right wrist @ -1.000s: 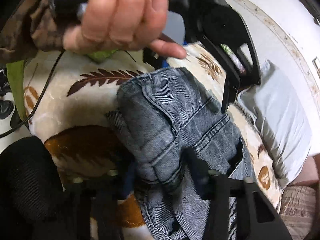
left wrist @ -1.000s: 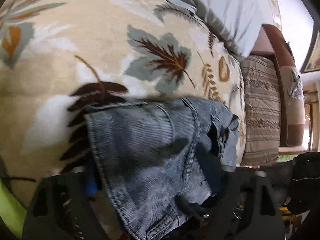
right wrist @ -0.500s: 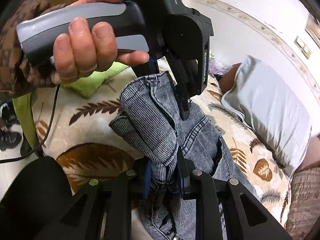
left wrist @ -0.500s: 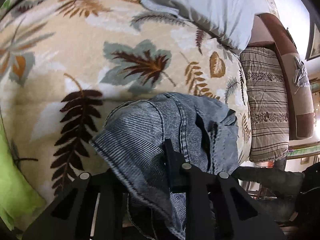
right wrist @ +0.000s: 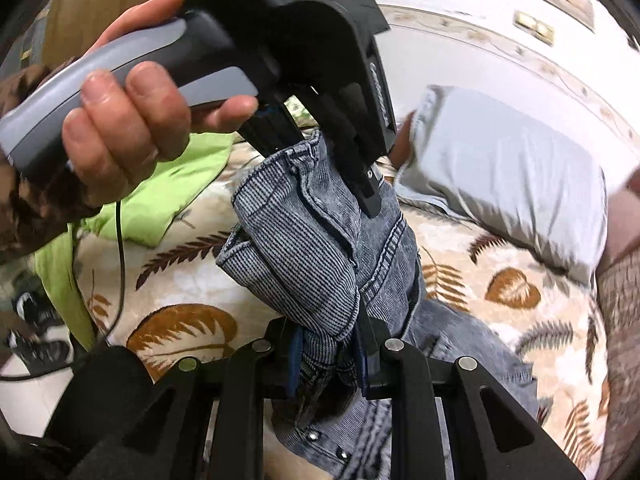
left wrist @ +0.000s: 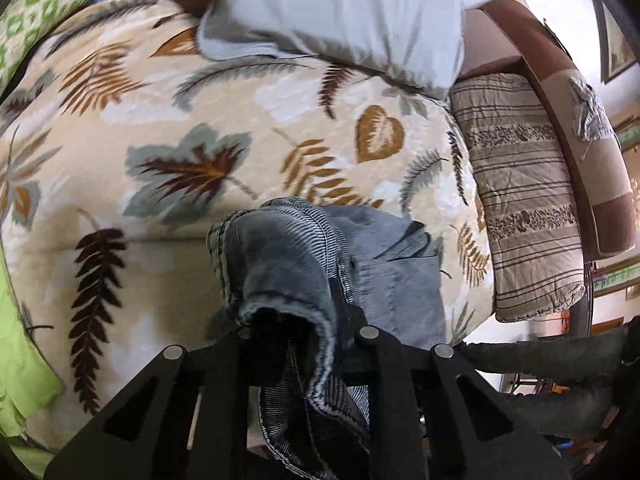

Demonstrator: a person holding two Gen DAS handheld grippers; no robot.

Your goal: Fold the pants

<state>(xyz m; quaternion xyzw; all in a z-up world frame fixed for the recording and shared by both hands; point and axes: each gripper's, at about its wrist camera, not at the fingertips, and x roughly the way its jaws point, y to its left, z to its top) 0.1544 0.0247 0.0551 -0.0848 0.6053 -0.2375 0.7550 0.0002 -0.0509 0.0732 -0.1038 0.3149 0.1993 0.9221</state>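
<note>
The grey-blue corduroy pants hang lifted above the leaf-patterned bedspread, and their lower part trails on the bed. My left gripper is closing, its pads pinching a bunched fold of the fabric. In the right wrist view the same pants stretch between the two grippers. The left gripper, held by a hand, grips the upper edge. My right gripper is shut on the lower bunch, blue pads pressed against the cloth.
A grey pillow and a striped pillow lie by the brown headboard. A lime-green blanket lies at the bed's left edge. A thin black cable hangs from the left handle. A black padded object sits low left.
Both grippers have shut on the pants and risen, lifting the fabric off the bedspread. The left handle has swung up and rolled, and the pants now hang bunched between the two.
</note>
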